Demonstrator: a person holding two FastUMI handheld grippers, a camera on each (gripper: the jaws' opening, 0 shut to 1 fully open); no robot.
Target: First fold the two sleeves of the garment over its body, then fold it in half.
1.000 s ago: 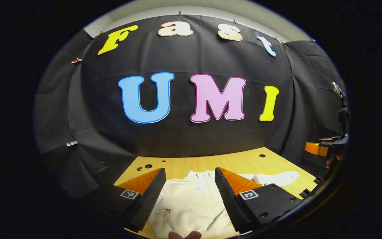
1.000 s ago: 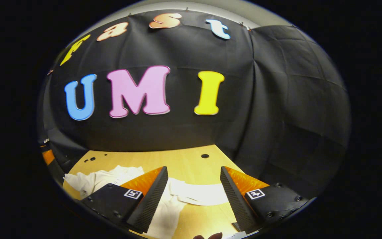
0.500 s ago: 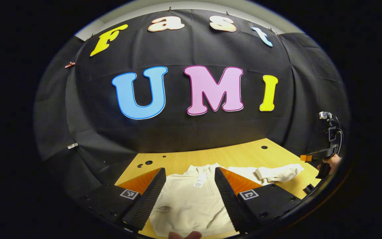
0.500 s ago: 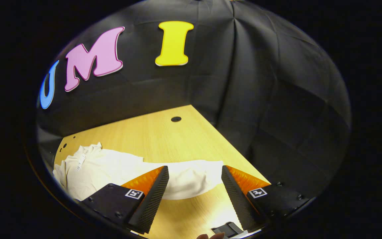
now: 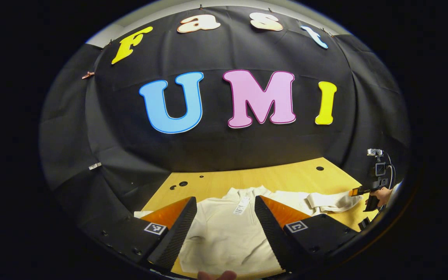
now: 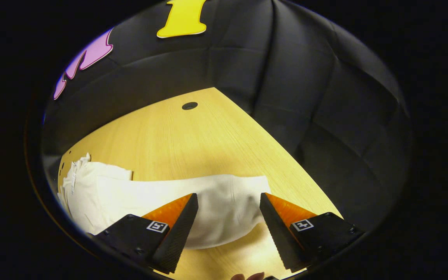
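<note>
In the right gripper view, the right gripper (image 6: 228,217) is at six o'clock, its two fingers spread wide with nothing between them. Just beyond the fingertips lies the right sleeve (image 6: 208,202) of the white garment (image 6: 103,194). The sleeve stretches from the centre toward nine o'clock, where it joins the body, and its cuff end is near four o'clock of the centre. It rests flat on the wooden table (image 6: 193,136), not yet folded. Farther, toward twelve o'clock, the table has a small round hole (image 6: 189,105), and then comes the black cloth wall.

In the left gripper view, the left gripper (image 5: 226,221) is also wide open and holds nothing. The body of the garment lies just past its fingertips, with the collar and a hanging tag (image 5: 241,205) at about twelve o'clock of them. Toward three o'clock the right sleeve runs outward, a little bunched, and at its far end the other gripper appears close to the cuff.

I judge the first step, taking the right sleeve, is about to begin. The risk is that the fingers close only on the upper layer of the cuff, so the sleeve slips out or twists while carried. Pulling too strongly could also drag the whole body and wrinkle it.
</note>
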